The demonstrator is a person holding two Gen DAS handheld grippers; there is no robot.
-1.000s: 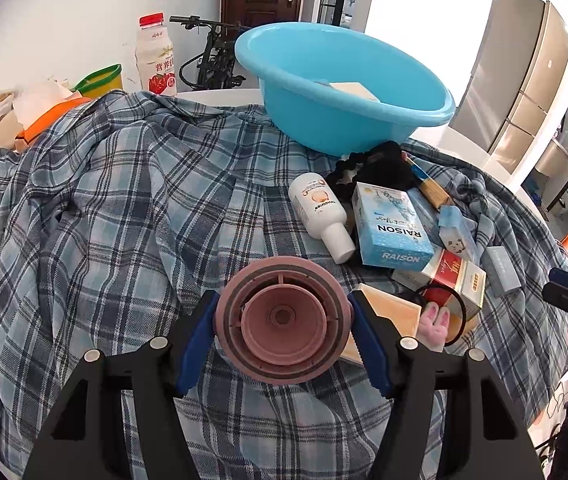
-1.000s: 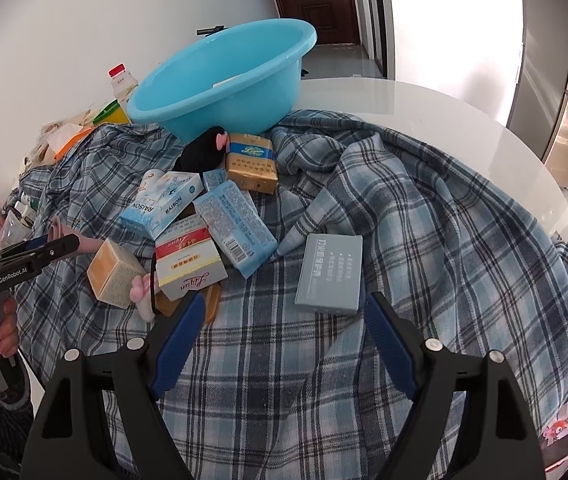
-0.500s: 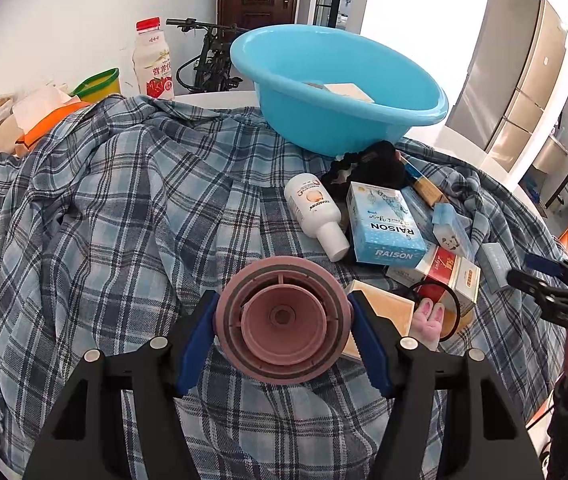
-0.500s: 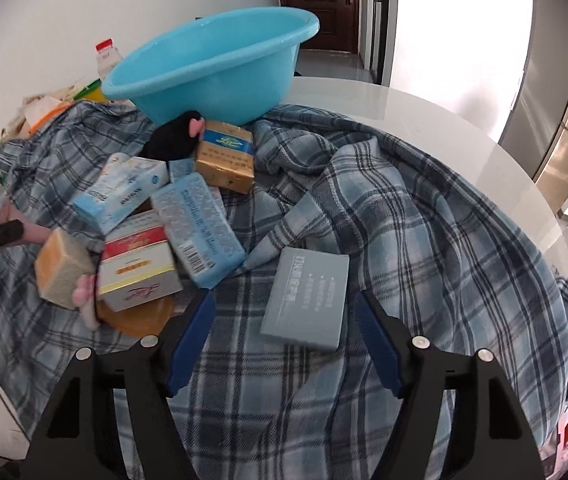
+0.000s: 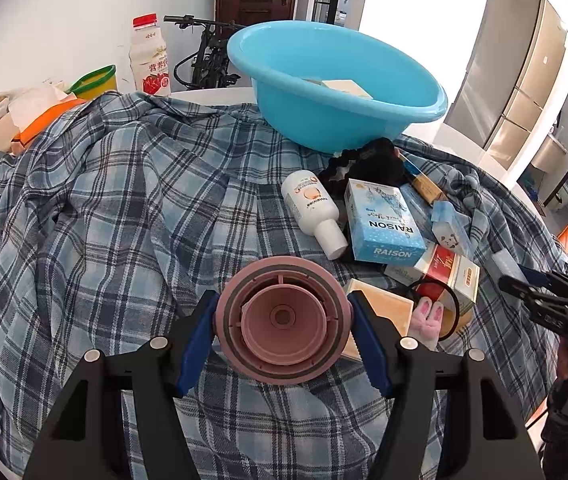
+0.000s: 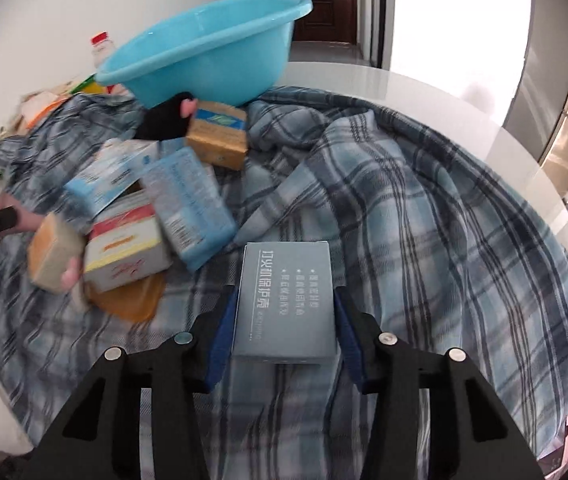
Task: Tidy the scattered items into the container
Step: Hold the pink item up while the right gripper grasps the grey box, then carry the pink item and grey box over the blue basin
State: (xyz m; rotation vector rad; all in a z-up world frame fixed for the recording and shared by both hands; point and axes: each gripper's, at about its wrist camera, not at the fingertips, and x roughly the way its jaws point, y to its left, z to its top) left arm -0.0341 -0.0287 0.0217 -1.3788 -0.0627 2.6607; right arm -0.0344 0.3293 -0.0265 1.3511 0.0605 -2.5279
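The right gripper (image 6: 284,330), hovering wide a second ago, now has its jaws around the grey box (image 6: 284,300) near the desk's front edge, seemingly touching it, while the left gripper (image 5: 282,330) pinches the pink lid (image 5: 282,316), both bound for the blue basin (image 5: 335,84).

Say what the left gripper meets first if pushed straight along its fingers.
Holding the pink round plastic lid, the left gripper would probably first meet the white squeeze bottle, with the light-blue plastic basin beyond; depth is unclear.
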